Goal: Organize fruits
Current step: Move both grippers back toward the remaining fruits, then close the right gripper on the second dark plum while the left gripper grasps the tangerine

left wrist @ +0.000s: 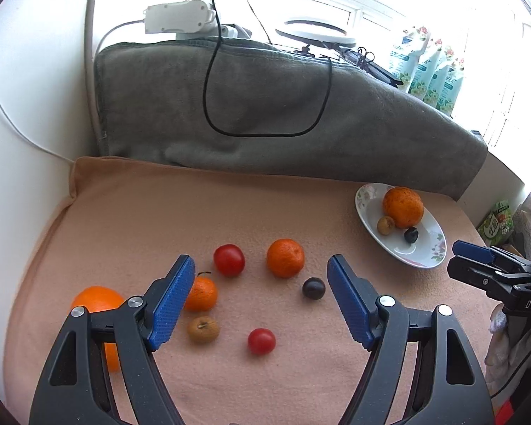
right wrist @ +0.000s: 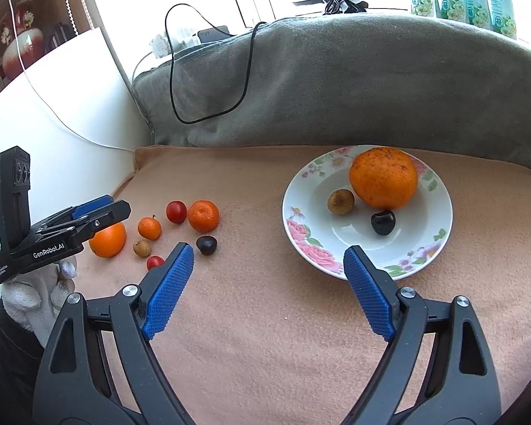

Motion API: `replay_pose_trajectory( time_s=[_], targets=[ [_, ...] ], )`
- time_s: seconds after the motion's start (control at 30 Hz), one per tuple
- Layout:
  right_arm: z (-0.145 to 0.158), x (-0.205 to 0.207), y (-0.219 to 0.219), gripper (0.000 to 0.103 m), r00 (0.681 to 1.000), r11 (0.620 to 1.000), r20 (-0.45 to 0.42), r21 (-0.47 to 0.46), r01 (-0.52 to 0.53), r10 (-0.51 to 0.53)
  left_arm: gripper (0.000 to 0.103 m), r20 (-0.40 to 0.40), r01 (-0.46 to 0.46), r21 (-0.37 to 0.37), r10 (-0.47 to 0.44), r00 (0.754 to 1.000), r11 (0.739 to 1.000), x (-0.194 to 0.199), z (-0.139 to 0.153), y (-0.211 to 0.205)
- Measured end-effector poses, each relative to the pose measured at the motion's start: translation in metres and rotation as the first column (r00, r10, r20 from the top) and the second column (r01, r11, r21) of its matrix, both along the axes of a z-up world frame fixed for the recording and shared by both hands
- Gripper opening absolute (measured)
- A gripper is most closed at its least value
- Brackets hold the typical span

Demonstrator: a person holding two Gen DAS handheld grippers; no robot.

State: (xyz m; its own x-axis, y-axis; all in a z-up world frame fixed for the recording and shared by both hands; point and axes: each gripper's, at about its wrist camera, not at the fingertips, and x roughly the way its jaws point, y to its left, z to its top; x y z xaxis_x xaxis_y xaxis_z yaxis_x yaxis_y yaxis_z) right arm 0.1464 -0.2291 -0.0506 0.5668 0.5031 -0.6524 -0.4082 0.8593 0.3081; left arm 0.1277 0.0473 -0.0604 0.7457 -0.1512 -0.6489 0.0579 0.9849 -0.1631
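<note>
Your left gripper (left wrist: 262, 276) hangs over the peach cloth (left wrist: 159, 212) with its blue pads spread wide and nothing pinched between them. Loose fruit lies around its tips: a red tomato (left wrist: 229, 259) at about 11 o'clock from the gap, a mandarin (left wrist: 285, 258) at 1 o'clock, a dark plum (left wrist: 313, 288) just inside the right pad, a second tomato (left wrist: 261, 341) at 6 o'clock, a brown longan (left wrist: 203, 329) at 7 o'clock, a small stemmed mandarin (left wrist: 203, 294) beside the left pad, and a big orange (left wrist: 97, 299) partly hidden behind that finger at 9 o'clock. Your right gripper (right wrist: 269, 262) is also spread and empty, its right tip at the near rim of the flowered plate (right wrist: 301, 241). On the plate sit a large orange (right wrist: 383, 177), a longan (right wrist: 340, 201) at its 8 o'clock and a dark plum (right wrist: 383, 222) at its 6 o'clock, touching it. A grey blanket (right wrist: 336, 88) with a black cable (right wrist: 175, 81) draped on it rises behind the cloth at 12 o'clock.
</note>
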Motion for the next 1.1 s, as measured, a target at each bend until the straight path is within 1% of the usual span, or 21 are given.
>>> replay_pose_trajectory(
  time_s=[0.2, 0.27, 0.3, 0.43, 0.53, 0.6, 0.63, 0.67, 0.73, 0.8, 0.87, 0.93, 1.1],
  targets=[
    [-0.001, 0.001, 0.015, 0.089, 0.999, 0.999, 0.001, 0.004, -0.032, 0.032, 0.077, -0.032, -0.054, 0.000, 0.054, 0.998, 0.999, -0.002, -0.010, 0.030],
    [-0.002, 0.002, 0.021, 0.089, 0.999, 0.999, 0.002, -0.001, -0.042, 0.042, 0.074, -0.039, -0.058, 0.005, 0.058, 0.998, 0.998, -0.001, -0.012, 0.036],
    [-0.002, 0.002, 0.023, 0.089, 0.999, 0.999, 0.001, -0.004, -0.046, 0.046, 0.071, -0.044, -0.056, 0.009, 0.057, 0.997, 0.998, -0.001, -0.013, 0.037],
    [-0.005, 0.005, 0.034, 0.089, 0.998, 0.998, -0.011, -0.004, -0.066, 0.066, 0.066, -0.062, -0.038, 0.027, 0.039, 0.997, 0.999, 0.002, -0.018, 0.039],
    [-0.007, 0.006, 0.042, 0.089, 0.996, 0.996, -0.017, -0.008, -0.087, 0.087, 0.059, -0.074, -0.012, 0.061, 0.017, 0.997, 0.998, 0.004, -0.022, 0.033],
    [-0.007, 0.006, 0.048, 0.089, 0.995, 0.995, -0.016, -0.016, -0.097, 0.097, 0.056, -0.083, 0.010, 0.087, -0.003, 0.997, 0.996, 0.006, -0.025, 0.029],
    [-0.008, 0.006, 0.051, 0.088, 0.995, 0.995, -0.017, -0.018, -0.103, 0.103, 0.053, -0.089, 0.019, 0.094, -0.010, 0.996, 0.995, 0.007, -0.027, 0.027],
    [-0.008, 0.006, 0.054, 0.083, 0.994, 0.994, -0.018, -0.019, -0.109, 0.109, 0.052, -0.095, 0.026, 0.095, -0.017, 0.995, 0.995, 0.008, -0.028, 0.026],
    [-0.009, 0.008, 0.060, 0.077, 0.992, 0.992, -0.027, -0.023, -0.125, 0.124, 0.047, -0.107, 0.036, 0.096, -0.025, 0.994, 0.995, 0.012, -0.031, 0.025],
    [-0.011, 0.008, 0.066, 0.075, 0.990, 0.990, -0.034, -0.029, -0.139, 0.138, 0.045, -0.116, 0.046, 0.106, -0.033, 0.993, 0.993, 0.015, -0.033, 0.024],
    [-0.013, 0.009, 0.072, 0.066, 0.987, 0.987, -0.041, -0.033, -0.155, 0.154, 0.044, -0.128, 0.058, 0.114, -0.043, 0.991, 0.992, 0.018, -0.035, 0.022],
    [-0.017, 0.013, 0.078, 0.059, 0.984, 0.984, -0.054, -0.037, -0.172, 0.170, 0.041, -0.147, 0.071, 0.118, -0.053, 0.988, 0.990, 0.022, -0.038, 0.021],
    [-0.027, 0.023, 0.089, 0.057, 0.978, 0.981, -0.089, -0.027, -0.191, 0.188, 0.040, -0.177, 0.082, 0.128, -0.058, 0.982, 0.988, 0.029, -0.046, 0.020]
  ],
)
